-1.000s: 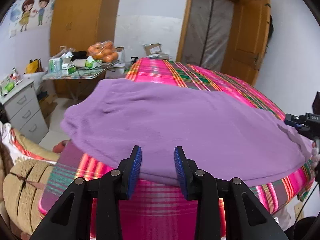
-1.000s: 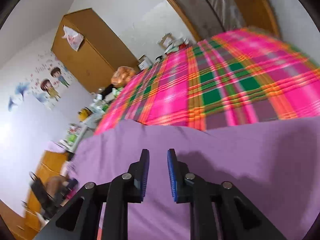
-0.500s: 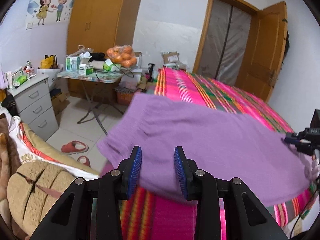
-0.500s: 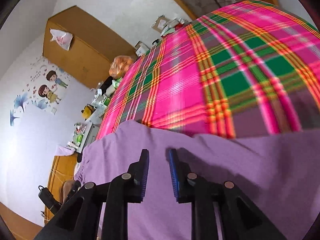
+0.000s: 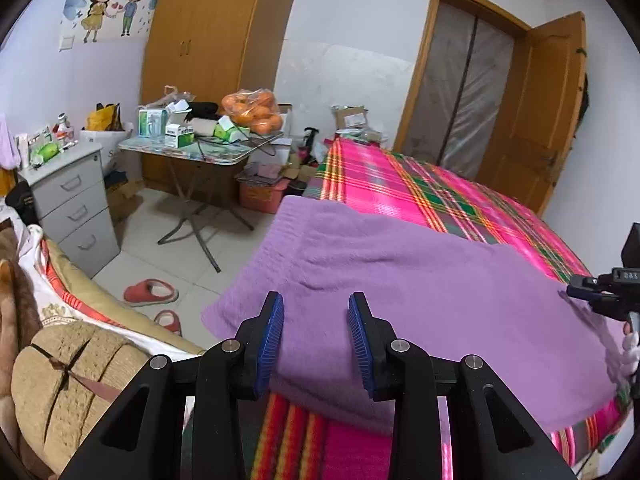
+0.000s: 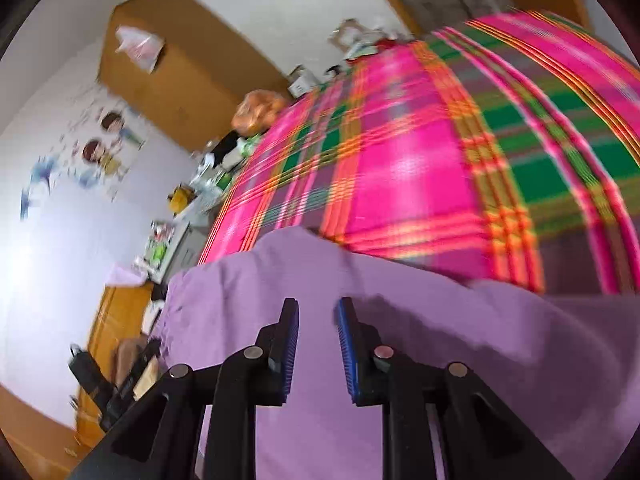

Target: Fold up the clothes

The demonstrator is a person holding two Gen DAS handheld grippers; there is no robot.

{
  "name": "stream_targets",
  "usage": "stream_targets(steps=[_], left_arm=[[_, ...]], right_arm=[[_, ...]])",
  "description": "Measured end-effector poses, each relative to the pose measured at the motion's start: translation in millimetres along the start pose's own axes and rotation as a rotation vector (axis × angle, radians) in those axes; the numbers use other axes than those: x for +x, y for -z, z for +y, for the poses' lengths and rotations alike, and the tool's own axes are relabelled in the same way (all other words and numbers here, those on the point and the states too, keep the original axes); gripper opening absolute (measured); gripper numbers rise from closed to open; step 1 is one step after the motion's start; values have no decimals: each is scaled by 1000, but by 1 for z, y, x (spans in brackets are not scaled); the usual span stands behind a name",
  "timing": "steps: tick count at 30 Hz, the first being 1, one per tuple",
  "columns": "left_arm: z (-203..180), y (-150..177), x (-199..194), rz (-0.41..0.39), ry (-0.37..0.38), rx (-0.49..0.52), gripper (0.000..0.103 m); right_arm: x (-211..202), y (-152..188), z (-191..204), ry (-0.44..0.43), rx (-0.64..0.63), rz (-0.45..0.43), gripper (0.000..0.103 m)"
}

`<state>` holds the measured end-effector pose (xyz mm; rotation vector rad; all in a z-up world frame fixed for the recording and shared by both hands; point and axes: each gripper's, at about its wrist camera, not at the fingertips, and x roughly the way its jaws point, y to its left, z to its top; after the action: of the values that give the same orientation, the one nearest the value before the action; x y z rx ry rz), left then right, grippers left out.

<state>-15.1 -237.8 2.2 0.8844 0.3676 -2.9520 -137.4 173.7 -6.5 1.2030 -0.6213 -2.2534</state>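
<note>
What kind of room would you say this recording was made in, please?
Most likely a lived-in home bedroom. A bed with a pink plaid bedspread fills much of the view, a tall wooden wardrobe stands against the wall, and red slippers lie on the tiled floor.

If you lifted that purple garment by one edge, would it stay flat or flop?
Probably flop: the purple garment drapes softly over the plaid bedspread and wrinkles. Its fuzzy surface suggests it would grip rather than slip. Likely light.
</note>
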Motion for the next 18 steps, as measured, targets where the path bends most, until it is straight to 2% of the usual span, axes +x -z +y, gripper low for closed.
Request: stream_targets(steps=[5, 11, 18], left_arm=[[-4, 2, 8, 2, -13, 23, 36], [-2, 6, 6, -13, -1, -6, 36], [13, 13, -14, -62, 60, -102, 36]], right_arm=[[23, 10, 15, 69, -114, 36, 19], [24, 19, 24, 111, -176, -3, 20], [24, 19, 24, 96, -166, -3, 22]])
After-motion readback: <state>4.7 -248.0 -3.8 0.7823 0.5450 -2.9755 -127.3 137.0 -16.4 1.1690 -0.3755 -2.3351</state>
